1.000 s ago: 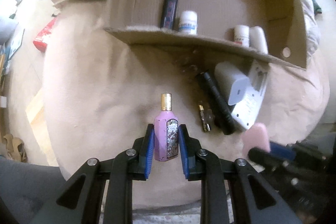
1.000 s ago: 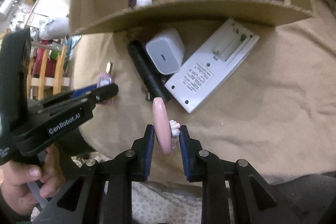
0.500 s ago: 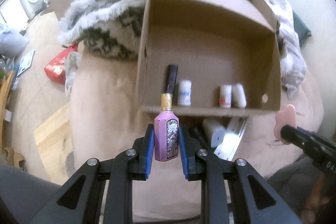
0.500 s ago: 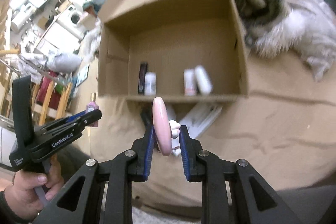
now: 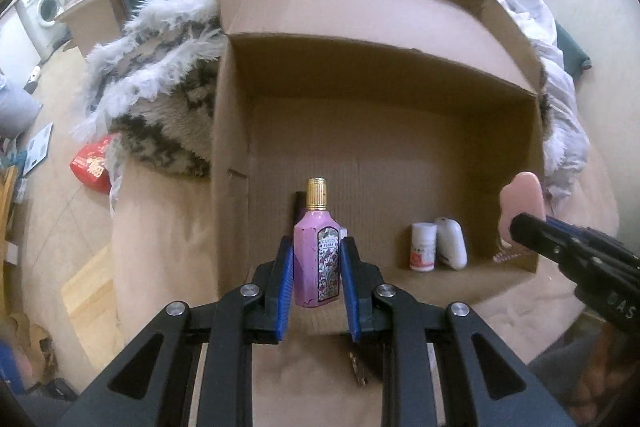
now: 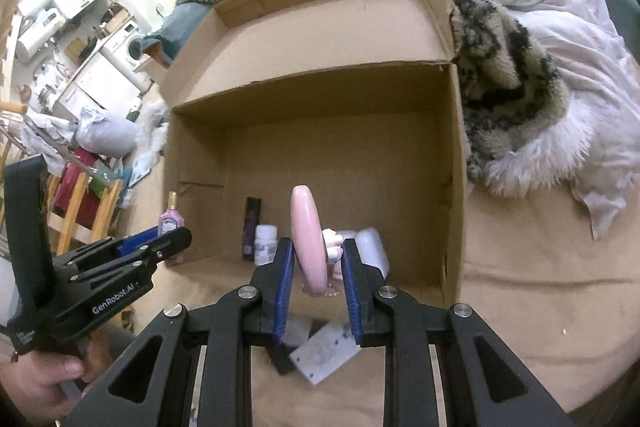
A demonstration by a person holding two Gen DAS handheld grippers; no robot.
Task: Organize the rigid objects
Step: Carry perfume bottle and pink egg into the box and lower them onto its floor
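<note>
Holding a pink perfume bottle (image 5: pixel 318 259) upright, the left gripper (image 5: pixel 316 277) has its blue pads pressed on the bottle's two sides, the gold cap standing above the fingertips. We see the open cardboard box (image 5: pixel 236 131) directly ahead of this gripper. On the box floor beyond the bottle stand a white pill bottle (image 5: pixel 423 246) and a white rounded container (image 5: pixel 452 243), touching each other, ahead and to the right. The right gripper (image 6: pixel 316 263) is clamped narrowly on a pink disc-shaped object (image 6: pixel 308 235), held on edge between its pads. Ahead of it and slightly left, inside the box, we see a dark slim case (image 6: pixel 251 223) just beside a second white bottle (image 6: pixel 265 243). A grey flat device (image 6: pixel 324 357) lies on the beige cover (image 6: pixel 520 287) beneath this gripper.
</note>
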